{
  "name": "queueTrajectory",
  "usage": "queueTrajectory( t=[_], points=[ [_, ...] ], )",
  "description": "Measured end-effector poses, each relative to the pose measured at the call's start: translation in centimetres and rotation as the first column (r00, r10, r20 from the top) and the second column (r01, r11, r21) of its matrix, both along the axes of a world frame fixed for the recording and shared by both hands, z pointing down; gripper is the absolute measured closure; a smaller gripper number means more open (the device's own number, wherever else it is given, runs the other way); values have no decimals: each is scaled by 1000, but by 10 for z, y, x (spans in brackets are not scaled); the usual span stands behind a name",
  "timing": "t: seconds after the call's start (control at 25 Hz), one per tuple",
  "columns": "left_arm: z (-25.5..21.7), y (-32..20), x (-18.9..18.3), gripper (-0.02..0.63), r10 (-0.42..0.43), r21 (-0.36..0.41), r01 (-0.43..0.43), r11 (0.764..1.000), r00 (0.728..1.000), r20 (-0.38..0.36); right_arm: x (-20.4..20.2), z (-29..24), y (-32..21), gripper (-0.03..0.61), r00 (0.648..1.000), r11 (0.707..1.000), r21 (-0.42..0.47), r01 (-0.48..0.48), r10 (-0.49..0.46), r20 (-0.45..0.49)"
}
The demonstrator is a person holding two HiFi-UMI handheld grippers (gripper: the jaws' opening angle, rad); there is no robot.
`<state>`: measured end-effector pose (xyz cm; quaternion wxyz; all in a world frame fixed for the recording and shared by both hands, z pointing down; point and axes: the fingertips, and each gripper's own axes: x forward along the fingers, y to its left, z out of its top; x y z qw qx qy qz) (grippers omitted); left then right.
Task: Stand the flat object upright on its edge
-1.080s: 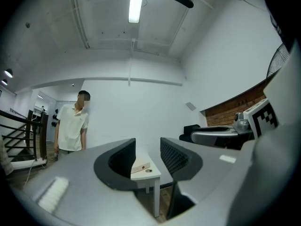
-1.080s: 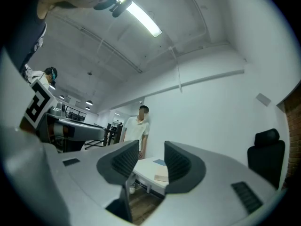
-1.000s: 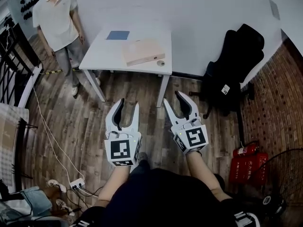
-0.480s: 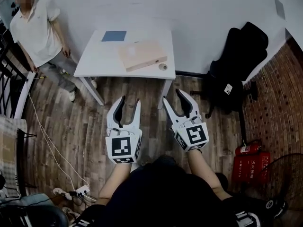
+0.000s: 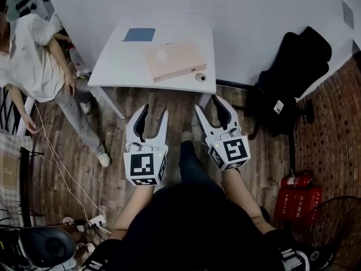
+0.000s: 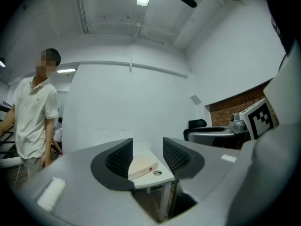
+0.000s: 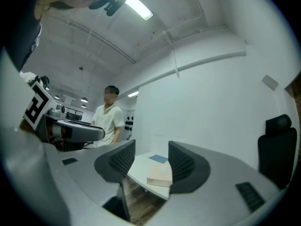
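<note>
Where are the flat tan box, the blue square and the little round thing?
flat tan box [image 5: 175, 60], head view, middle of its top face.
blue square [image 5: 139, 34], head view, its middle.
little round thing [image 5: 200, 77], head view, its top.

A person in a white shirt [image 5: 28, 66] stands beside a white table [image 5: 121, 65]; a black office chair [image 5: 293, 69] sits by the wall [image 5: 254, 16].

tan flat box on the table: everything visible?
The tan box is a thin rectangular slab, cardboard-like, with a small red mark on one side edge. It lies flat on the white table, skewed to its edges, toward the near right corner. Only the table touches it; a small round object sits beside it.
</note>
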<state>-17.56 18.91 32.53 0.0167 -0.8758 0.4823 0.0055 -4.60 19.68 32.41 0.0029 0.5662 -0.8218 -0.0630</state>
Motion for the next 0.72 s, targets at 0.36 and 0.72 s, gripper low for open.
queueTrajectory(
  t=[0.36,0.72],
  points=[
    [22,-91,23,397,-47,9,47,999,999,5,31,27,-99,376,999,998,-15,53,-53,12],
    [44,-213,58,382,-93,-15,93,996,995,27,65,55,-237,357,985,981,-88,172,-172,9]
  ],
)
